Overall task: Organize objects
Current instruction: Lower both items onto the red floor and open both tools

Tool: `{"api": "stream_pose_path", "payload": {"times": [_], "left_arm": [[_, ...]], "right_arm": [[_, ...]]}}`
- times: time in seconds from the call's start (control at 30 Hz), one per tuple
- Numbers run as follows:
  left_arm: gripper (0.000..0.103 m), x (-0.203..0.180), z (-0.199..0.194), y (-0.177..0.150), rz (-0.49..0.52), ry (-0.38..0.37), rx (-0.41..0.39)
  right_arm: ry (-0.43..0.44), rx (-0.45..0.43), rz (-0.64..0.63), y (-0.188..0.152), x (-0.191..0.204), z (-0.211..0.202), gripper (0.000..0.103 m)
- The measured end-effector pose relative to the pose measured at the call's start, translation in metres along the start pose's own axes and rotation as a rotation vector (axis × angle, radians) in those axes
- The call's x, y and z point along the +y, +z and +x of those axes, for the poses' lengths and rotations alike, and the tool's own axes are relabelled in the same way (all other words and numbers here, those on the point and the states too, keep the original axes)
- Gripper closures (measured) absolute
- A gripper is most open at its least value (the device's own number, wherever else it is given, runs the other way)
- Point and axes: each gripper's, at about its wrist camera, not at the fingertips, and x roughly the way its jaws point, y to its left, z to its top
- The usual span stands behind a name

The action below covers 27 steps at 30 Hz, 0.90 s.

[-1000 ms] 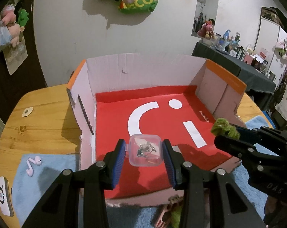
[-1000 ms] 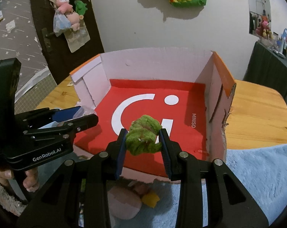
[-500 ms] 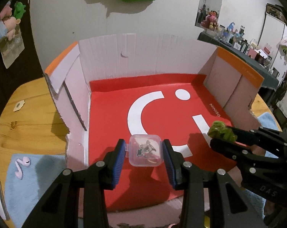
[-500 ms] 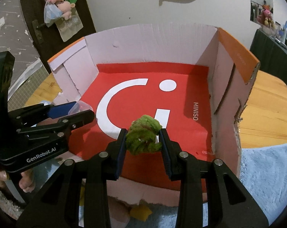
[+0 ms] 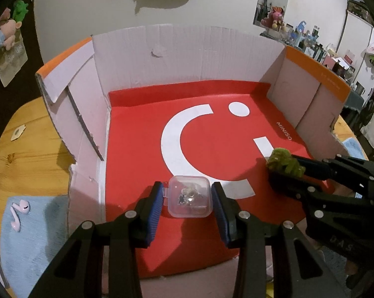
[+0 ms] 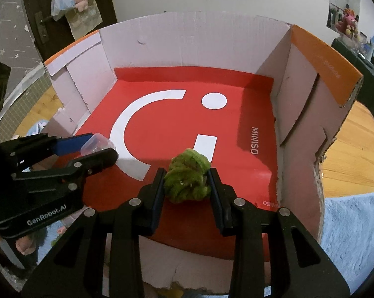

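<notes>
the box (image 5: 187, 57) holds nothing yet: the left gripper (image 5: 188, 198) has its jaws clamped on a clear case (image 5: 189, 197), the right gripper (image 6: 187, 183) on a green plush (image 6: 187, 178), both over the box's red floor, neither released, earbuds (image 5: 19, 213) left on the bench.

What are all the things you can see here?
Cardboard box: one, pale walls, orange edges, red floor with white shapes, on the table.
Wooden table: one, tan, under the box.
Clear case: one, see-through, small bits inside, held over the box floor.
Fuzzy toy: one, green, held over the box floor.
Earbuds: two, pink, on blue cloth left of the box.
Left claw: black, blue pads, shut on the case.
Right claw: black, shut on the toy.
</notes>
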Motion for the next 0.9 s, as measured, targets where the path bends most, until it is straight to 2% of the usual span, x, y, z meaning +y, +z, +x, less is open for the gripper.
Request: {"api": "stream_pose_path", "payload": {"times": [0.5, 0.8, 0.9], "left_arm": [[0.061, 0.0009, -0.0021, -0.0008, -0.005, 0.001, -0.004], [0.061, 0.0023, -0.0025, -0.0001, -0.005, 0.009, -0.009], [0.057, 0.0027, -0.004, 0.0004, -0.009, 0.005, -0.016]], "right_arm": [[0.015, -0.001, 0.009, 0.0001, -0.0023, -0.0008, 0.07], [0.024, -0.012, 0.009, -0.0015, -0.0017, -0.0063, 0.063], [0.026, -0.019, 0.013, -0.0013, -0.0022, -0.0087, 0.063]]}}
